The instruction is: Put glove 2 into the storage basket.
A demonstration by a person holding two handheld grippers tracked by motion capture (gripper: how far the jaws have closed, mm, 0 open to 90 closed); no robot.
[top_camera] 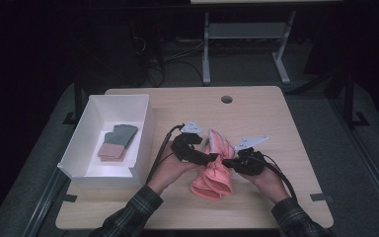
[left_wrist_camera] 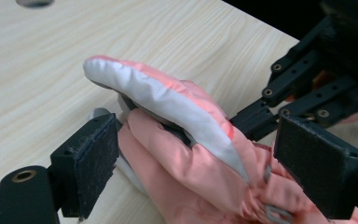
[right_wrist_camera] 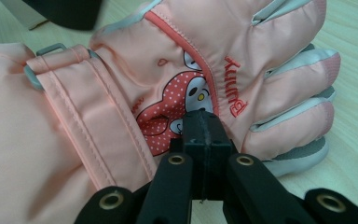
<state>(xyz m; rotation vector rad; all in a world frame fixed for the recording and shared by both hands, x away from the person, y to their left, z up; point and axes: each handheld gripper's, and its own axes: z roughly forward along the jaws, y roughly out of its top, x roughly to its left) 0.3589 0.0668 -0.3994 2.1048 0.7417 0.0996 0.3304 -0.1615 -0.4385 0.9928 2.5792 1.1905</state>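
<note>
Pink ski glove [top_camera: 212,173] lies on the worktop [top_camera: 256,118] between both hands. Right tongs [right_wrist_camera: 204,133] have their 2 jaws pressed together at the glove's back, apparently pinching its fabric beside a dotted cartoon patch. Left tongs [left_wrist_camera: 214,158] stand wide open, 1 pad on each side of the glove near its cuff. Red embroidered lettering by the patch appears upside down, and I cannot read it reliably. A white box [top_camera: 91,106] at the left holds folded cloths [top_camera: 117,142].
</note>
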